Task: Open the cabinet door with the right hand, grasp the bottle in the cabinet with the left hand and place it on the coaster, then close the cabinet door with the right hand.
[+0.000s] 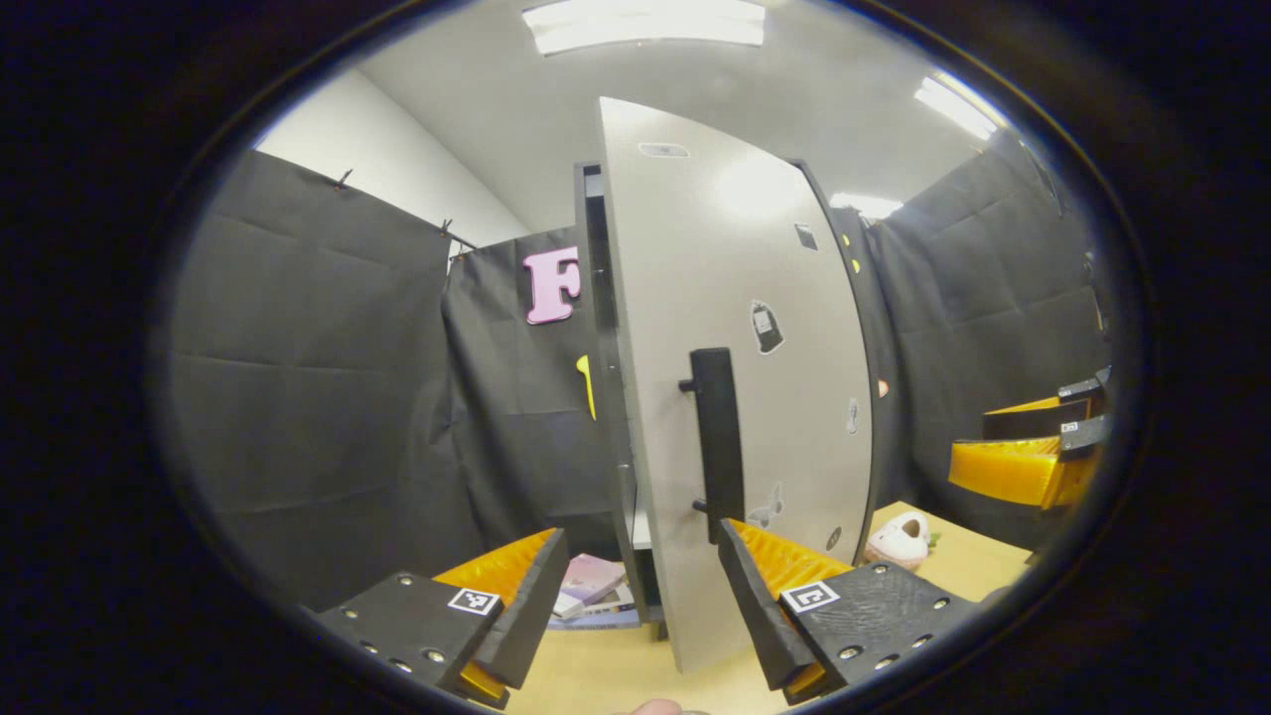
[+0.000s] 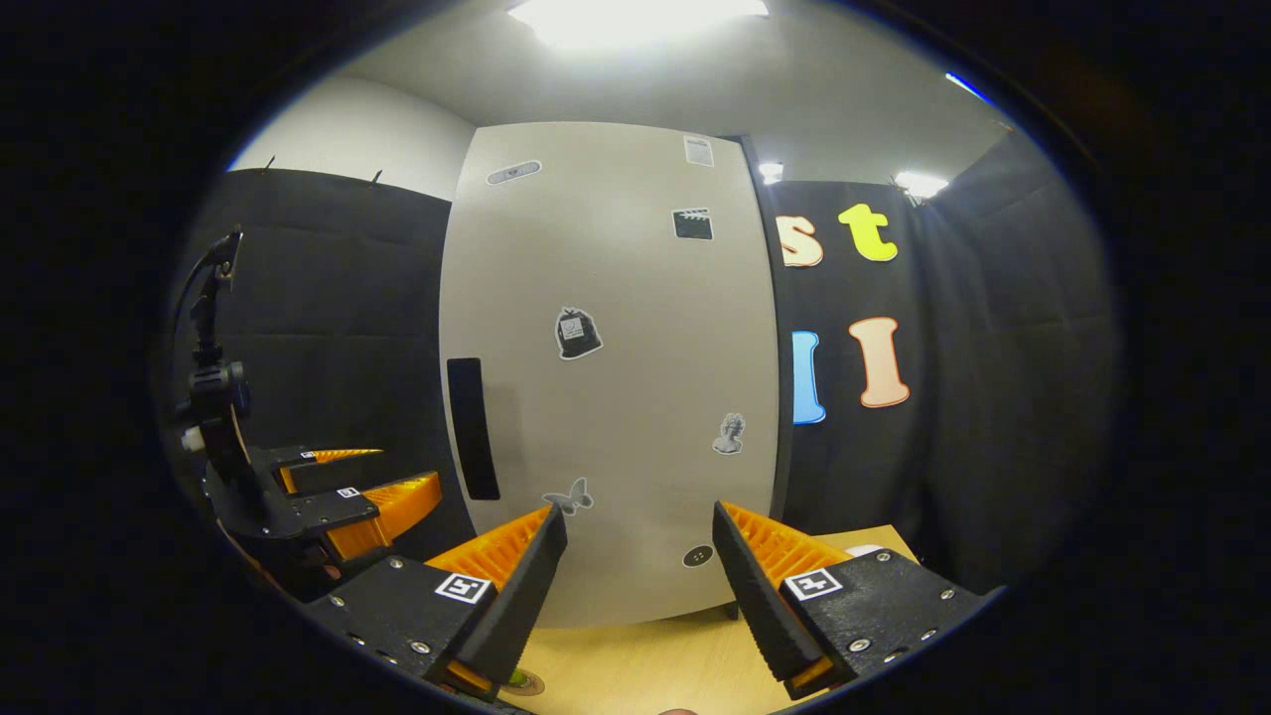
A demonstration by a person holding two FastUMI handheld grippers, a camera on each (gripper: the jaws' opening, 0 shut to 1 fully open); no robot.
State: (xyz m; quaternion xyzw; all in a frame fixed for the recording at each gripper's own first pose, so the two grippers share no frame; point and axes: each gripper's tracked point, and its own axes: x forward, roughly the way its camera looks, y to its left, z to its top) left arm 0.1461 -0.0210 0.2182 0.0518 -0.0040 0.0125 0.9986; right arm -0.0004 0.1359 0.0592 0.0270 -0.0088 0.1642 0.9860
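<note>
Both fingers of my left gripper [image 1: 640, 586] sit at the bottom of the left gripper view, spread wide with nothing between them. My right gripper [image 2: 635, 571], at the bottom of the right gripper view, is equally wide apart and holds nothing; I also see it at the right edge of the left gripper view.

One cabinet door [image 1: 740, 377] stands upright in the centre of the left gripper view, its long axis vertical. It is pale grey with several small stickers, and it stands ajar, a dark gap showing along its left edge. One black bar handle [image 1: 717, 442] runs vertically near that edge, just above my left gripper's right finger.

Low in the frame, at the foot of the cabinet, lies what looks like a small stack of books [image 1: 594, 591], though I cannot be sure. One small pale object [image 1: 900, 541] rests on the wooden table [image 1: 983, 561] at lower right.

At the bottom of the right gripper view, a round coaster [image 2: 523, 681] peeks out beside my right gripper's left finger.
</note>
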